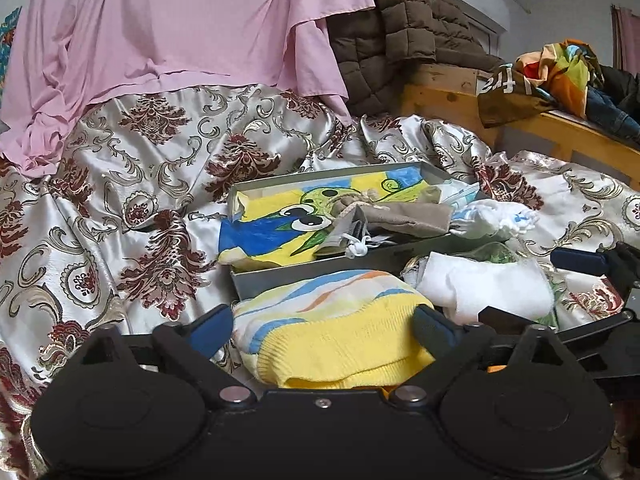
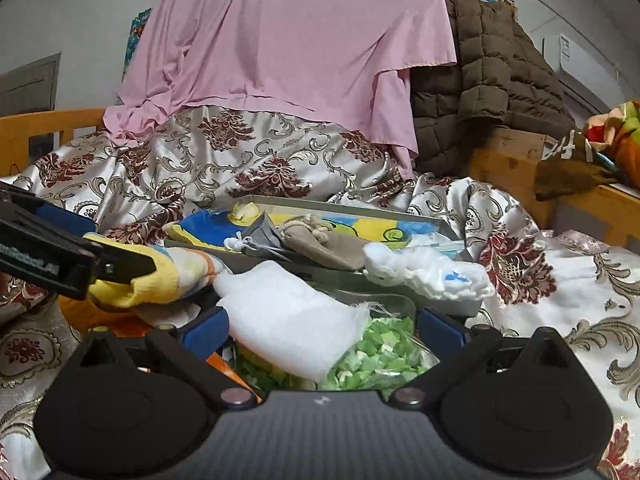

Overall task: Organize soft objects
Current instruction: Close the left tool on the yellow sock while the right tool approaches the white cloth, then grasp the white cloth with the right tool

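A yellow knit cloth with blue and orange stripes [image 1: 332, 340] lies between the blue pads of my left gripper [image 1: 322, 332]; the jaws stand wide and do not squeeze it. In the right wrist view the same cloth [image 2: 160, 276] shows around one of the left fingers [image 2: 120, 266]. My right gripper [image 2: 322, 330] is open over a white cloth [image 2: 288, 316] that lies on a clear bag of green bits [image 2: 372, 356]. Behind them stands a shallow grey box [image 1: 280, 276] holding a yellow-blue cartoon cloth [image 1: 264, 236] and a beige pouch [image 1: 404, 218]. A white glove-like piece [image 2: 428, 272] rests on its right rim.
Everything sits on a shiny floral bedspread [image 1: 132, 200]. A pink sheet [image 1: 180, 28] and a brown quilted jacket [image 1: 400, 24] hang at the back. A wooden rail [image 1: 448, 96] at the right carries colourful clothes [image 1: 560, 64]. Something orange [image 2: 120, 326] lies under the yellow cloth.
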{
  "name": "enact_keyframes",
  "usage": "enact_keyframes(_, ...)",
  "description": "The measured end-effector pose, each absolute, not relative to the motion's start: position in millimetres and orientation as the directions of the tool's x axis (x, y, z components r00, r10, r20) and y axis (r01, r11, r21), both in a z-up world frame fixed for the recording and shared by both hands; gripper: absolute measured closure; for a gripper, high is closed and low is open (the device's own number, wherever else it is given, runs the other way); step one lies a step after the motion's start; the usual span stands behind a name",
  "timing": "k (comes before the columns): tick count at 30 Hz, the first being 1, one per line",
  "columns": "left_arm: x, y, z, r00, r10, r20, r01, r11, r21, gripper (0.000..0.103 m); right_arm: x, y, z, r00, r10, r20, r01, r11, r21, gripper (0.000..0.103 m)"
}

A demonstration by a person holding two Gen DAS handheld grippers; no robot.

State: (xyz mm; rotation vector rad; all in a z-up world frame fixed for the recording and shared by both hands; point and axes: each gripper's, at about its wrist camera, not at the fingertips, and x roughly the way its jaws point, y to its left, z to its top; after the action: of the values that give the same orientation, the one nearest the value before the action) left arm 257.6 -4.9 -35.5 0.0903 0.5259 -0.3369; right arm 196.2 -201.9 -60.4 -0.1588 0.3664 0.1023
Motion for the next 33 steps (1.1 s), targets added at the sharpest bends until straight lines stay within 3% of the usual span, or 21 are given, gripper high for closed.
enact_keyframes(9, 263, -4, -43, 0.781, -0.299, -0.548, 0.347, 0.938, -0.017, 0.034, 201, -196, -65, 0.921, 0.078, -0.383, -0.149, 0.976, -0.159, 0.014)
enact_keyframes(16, 267, 4, -42, 0.764, -0.319, -0.561, 0.315, 0.943, -0.107, 0.059, 200, -191, -66, 0.922, 0.063, -0.382, -0.15, 0.968, -0.203, 0.028)
enact_keyframes(20, 269, 8, -39, 0.758, -0.332, -0.562, 0.307, 0.941, -0.141, 0.065, 198, -188, -66, 0.921, 0.073, -0.383, -0.168, 0.961, -0.221, 0.037)
enact_keyframes(27, 278, 27, -33, 0.738, -0.369, -0.565, 0.242, 0.926, -0.29, 0.069, 196, -188, -65, 0.92, 0.08, -0.385, -0.174, 0.961, -0.215, 0.039)
enact_keyframes(33, 283, 40, -33, 0.729, -0.39, -0.563, 0.184, 0.903, -0.388, 0.075, 196, -191, -64, 0.918, 0.097, -0.384, -0.185, 0.963, -0.197, 0.058)
